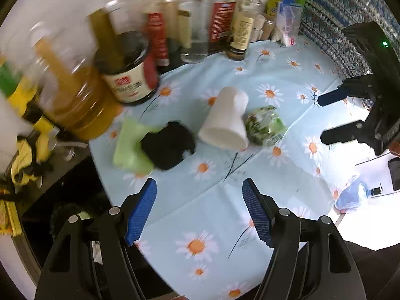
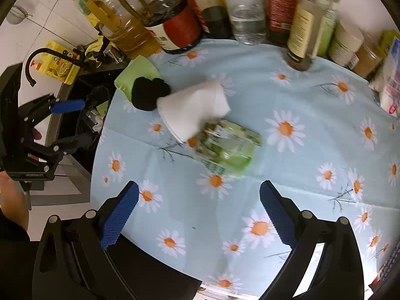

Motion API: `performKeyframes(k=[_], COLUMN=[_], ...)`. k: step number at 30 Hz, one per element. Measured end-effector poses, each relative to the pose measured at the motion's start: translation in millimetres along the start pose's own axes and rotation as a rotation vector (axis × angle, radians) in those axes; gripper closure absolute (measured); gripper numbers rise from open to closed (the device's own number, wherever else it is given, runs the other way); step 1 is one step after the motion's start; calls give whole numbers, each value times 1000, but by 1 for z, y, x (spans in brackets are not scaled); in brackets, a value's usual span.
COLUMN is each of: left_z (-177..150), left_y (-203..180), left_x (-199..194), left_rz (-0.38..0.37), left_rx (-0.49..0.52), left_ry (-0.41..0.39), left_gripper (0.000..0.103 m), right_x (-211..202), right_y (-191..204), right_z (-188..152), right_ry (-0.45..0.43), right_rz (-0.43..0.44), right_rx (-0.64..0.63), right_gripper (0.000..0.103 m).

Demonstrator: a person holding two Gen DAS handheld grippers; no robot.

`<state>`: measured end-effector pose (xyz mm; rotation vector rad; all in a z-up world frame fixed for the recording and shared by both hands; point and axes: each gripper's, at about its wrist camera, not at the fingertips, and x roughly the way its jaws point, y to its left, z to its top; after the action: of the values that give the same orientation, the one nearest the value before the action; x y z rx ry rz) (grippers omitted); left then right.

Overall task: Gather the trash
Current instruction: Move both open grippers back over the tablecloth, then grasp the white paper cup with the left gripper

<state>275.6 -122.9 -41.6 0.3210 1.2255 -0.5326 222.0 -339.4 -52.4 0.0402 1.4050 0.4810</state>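
Observation:
A white paper cup (image 1: 226,120) lies on its side on the daisy tablecloth (image 1: 212,222); it also shows in the right wrist view (image 2: 193,107). A crumpled green wrapper (image 1: 265,126) lies against it, seen larger in the right wrist view (image 2: 228,147). A black crumpled piece (image 1: 168,145) rests on a light green piece (image 1: 128,145) at the table's left edge. My left gripper (image 1: 200,210) is open and empty, short of the cup. My right gripper (image 2: 198,212) is open and empty, just short of the wrapper; it also shows at the right of the left wrist view (image 1: 322,117).
Many bottles and jars line the back of the table, including a big oil bottle (image 1: 75,87) and a dark sauce jar (image 1: 130,70). A sink with a black tap (image 2: 37,57) lies left of the table. A blue bag (image 1: 350,197) lies on the floor.

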Motion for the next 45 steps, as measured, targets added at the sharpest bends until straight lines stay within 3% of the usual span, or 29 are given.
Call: performKeyframes(k=[13, 23, 29, 38, 45], left_z=[55, 86, 98, 106, 110], left_y=[-45, -46, -51, -47, -44], left_x=[50, 83, 108, 144, 153], left_rz=[40, 82, 100, 62, 31], left_rx=[34, 9, 61, 88, 85], left_ry=[106, 181, 263, 384, 391], left_gripper=[34, 34, 34, 36, 39], right_x=[8, 24, 30, 40, 46], right_y=[-54, -75, -85, -97, -106], right_z=[-12, -3, 4, 6, 5], right_ry=[29, 50, 47, 69, 78], right_rz=[76, 141, 169, 187, 195], right_rx=[-27, -43, -43, -37, -8], right_gripper=[7, 7, 7, 7, 7])
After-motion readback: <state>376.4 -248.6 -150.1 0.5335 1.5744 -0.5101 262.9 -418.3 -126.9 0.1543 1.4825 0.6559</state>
